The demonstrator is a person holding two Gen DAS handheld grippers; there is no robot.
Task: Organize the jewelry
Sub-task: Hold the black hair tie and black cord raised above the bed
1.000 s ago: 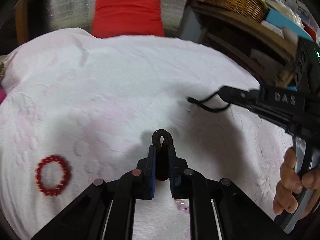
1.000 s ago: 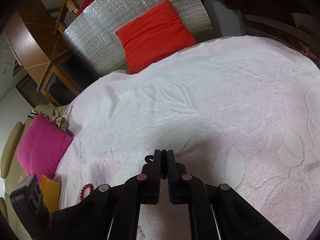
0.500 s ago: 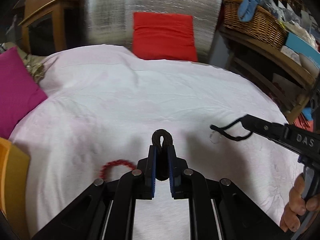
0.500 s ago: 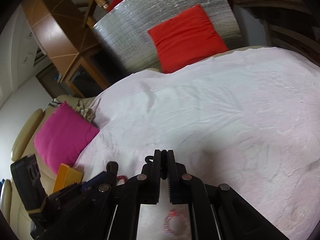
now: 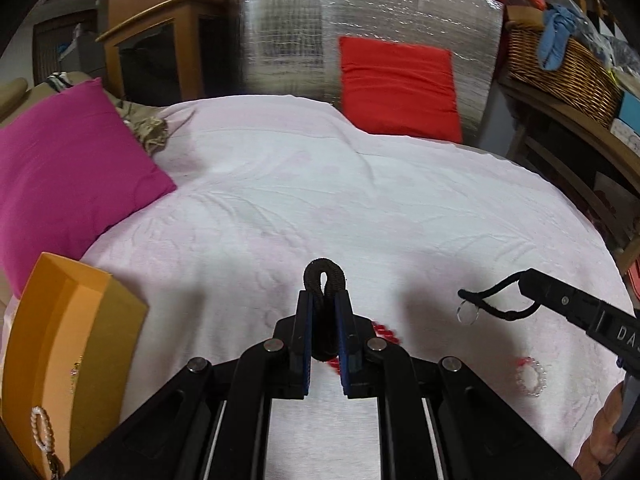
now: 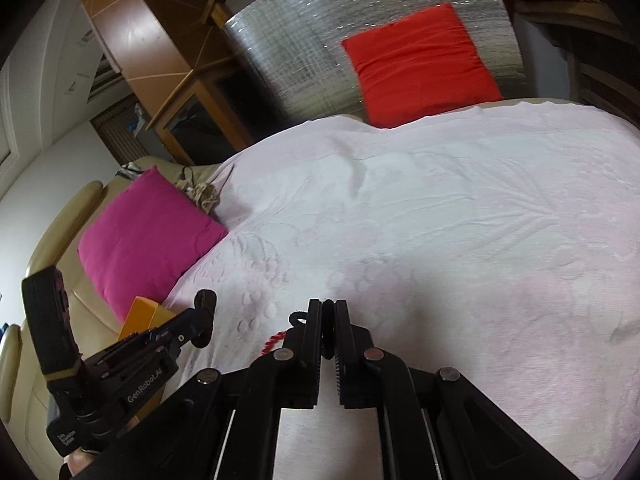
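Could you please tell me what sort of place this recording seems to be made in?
Probably a lived-in room at home, perhaps a bedroom or living room: a pink bedspread covers a soft surface, with a magenta cushion, a red cushion, and a wicker basket on wooden shelves.

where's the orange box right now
In the left wrist view the orange box sits at the lower left edge of the pale bedspread, just below the magenta pillow, with a pearl bracelet inside.

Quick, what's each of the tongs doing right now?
Left tongs: closed on a dark brown band.
Right tongs: closed on a black cord.
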